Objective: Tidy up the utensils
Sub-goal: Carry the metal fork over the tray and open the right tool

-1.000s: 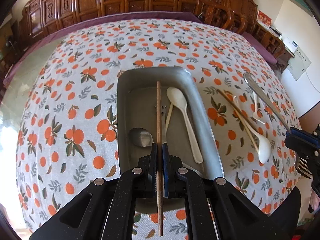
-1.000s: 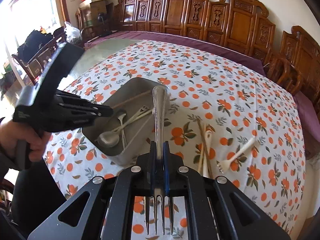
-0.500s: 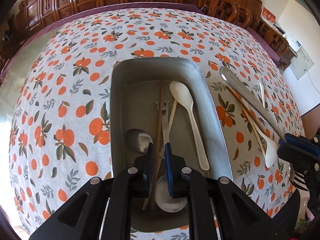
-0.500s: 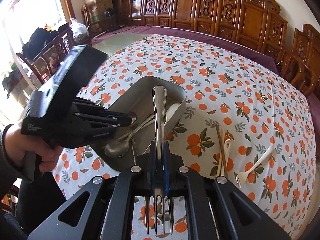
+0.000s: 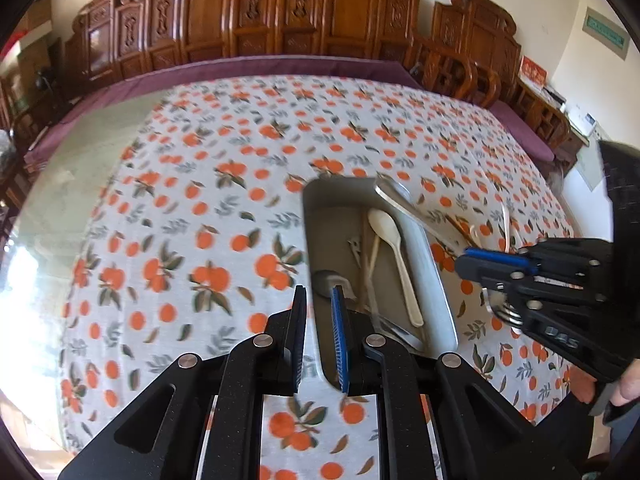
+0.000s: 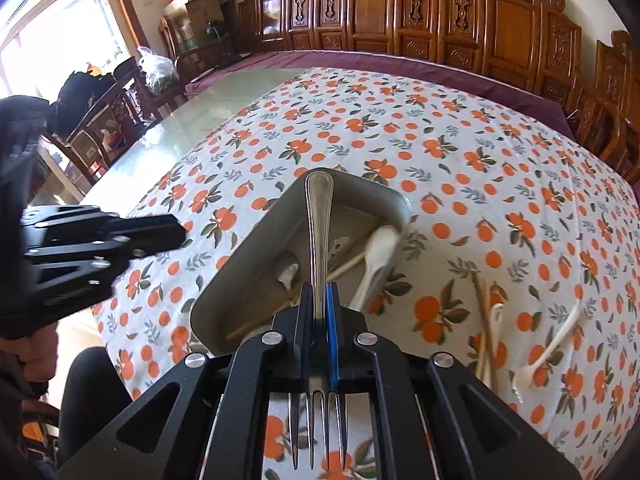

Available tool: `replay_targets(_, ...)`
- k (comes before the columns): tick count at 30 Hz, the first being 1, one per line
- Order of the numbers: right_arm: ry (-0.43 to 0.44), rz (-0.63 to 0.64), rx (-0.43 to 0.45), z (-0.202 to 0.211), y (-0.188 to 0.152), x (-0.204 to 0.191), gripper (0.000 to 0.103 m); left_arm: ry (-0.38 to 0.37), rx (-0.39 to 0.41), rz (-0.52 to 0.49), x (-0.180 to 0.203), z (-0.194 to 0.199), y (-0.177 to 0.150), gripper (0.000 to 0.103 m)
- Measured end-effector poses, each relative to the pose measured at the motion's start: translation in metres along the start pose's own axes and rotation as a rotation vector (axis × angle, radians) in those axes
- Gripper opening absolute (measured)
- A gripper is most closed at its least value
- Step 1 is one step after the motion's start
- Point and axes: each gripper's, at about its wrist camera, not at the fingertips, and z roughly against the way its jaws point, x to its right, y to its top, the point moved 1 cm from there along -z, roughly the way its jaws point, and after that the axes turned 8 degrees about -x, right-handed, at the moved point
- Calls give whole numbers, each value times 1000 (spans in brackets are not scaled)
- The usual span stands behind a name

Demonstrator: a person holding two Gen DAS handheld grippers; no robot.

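Dining room, carved wooden chairs lined along the wall, big table with glass top partly covered by a white cloth printed with oranges. Grey metal tray sits on the cloth, long side running away from the left camera. Inside tray: cream plastic spoon, metal spoon with its bowl near the left claw, a pale thin stick-like handle and a small metal fork head beside them, partly blurred. Left claw hovers over the tray's near left edge, jaws parted a little after just opening, nothing between them; one pad black, one blue. Right claw clamped tight on a metal fork, gripped mid-shaft, tines pointing back toward the camera, handle sticking forward over the tray. In the left view the right claw comes in from the right side, fork handle angled across the tray's far right corner. On the cloth right of the tray: wooden chopsticks, a small white spoon lying against them, a white plastic fork further right, apart from the rest. Person's hand on the left claw's grip at frame edge.
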Motion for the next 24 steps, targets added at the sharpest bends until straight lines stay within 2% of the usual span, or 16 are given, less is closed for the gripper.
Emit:
replay_targets(10, -5, -42, -58, -47, 20, -17, 8, 16, 39, 29, -29, 20, -8, 11)
replay_targets(14, -34, -71, -87, -67, 24, -14, 8, 20, 50, 21, -31, 27, -10, 11)
replay_targets(24, -39, -117, -147, -97, 24, -6, 8, 26, 50, 9, -34, 38, -18, 11)
